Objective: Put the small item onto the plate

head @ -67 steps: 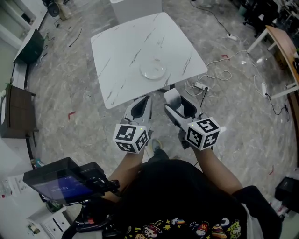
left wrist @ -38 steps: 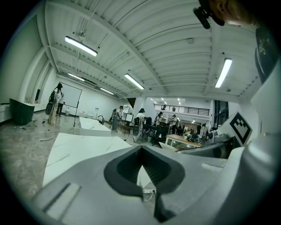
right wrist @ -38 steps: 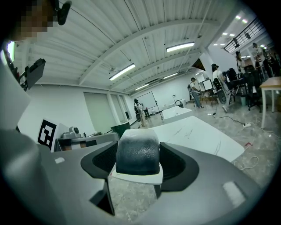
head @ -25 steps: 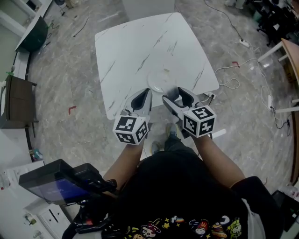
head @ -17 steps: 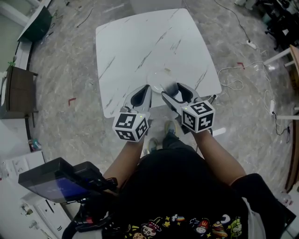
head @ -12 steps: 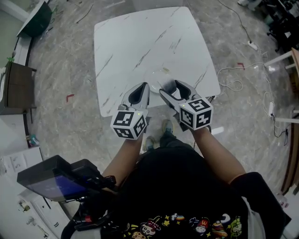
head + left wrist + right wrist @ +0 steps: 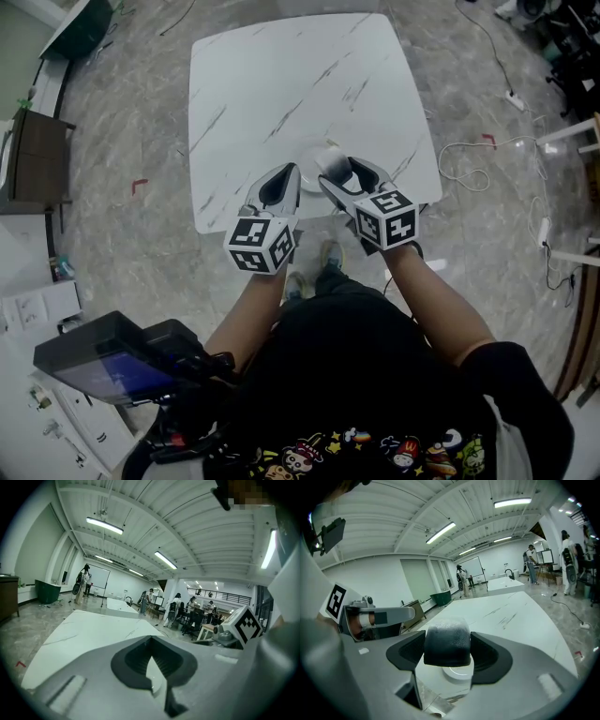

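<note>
Right gripper (image 7: 339, 171): fingers clamped on the small dark item (image 7: 446, 641), which is held over the plate (image 7: 457, 673) at the near edge of the table (image 7: 281, 84). Left gripper (image 7: 289, 173): fingers closed together, empty. Pickup and carry appear complete. Lowering and release are outstanding.
</note>
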`<state>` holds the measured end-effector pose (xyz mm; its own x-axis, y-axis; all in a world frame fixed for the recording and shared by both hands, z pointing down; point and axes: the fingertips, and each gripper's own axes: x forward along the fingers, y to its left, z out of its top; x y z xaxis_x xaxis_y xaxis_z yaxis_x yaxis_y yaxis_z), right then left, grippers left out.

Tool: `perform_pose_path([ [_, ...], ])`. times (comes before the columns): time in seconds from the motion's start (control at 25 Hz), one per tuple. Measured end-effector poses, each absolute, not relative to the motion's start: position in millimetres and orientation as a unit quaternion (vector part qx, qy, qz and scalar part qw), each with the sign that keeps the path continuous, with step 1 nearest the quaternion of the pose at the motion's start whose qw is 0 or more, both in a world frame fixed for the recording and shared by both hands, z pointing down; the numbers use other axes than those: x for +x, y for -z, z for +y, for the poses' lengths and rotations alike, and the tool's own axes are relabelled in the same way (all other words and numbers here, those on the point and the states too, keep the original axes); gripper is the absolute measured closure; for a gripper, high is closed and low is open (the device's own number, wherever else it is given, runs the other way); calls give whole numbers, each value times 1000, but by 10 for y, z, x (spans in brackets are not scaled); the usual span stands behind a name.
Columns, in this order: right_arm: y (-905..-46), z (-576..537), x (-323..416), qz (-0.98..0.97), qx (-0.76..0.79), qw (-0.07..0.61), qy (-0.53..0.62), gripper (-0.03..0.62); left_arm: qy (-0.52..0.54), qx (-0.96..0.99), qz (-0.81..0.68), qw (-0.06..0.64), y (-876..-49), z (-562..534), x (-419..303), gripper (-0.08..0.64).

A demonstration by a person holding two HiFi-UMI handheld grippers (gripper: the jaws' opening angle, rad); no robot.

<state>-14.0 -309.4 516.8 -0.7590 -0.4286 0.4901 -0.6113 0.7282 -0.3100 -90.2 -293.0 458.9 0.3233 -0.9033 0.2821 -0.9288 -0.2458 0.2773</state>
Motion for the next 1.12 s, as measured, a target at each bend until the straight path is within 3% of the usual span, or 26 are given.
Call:
perform_pose_path([
  [1.12,-6325,-3536,-451,-899,215,318,-211,266,-61,738,-619,263,-5293,-3173,-1068,558],
])
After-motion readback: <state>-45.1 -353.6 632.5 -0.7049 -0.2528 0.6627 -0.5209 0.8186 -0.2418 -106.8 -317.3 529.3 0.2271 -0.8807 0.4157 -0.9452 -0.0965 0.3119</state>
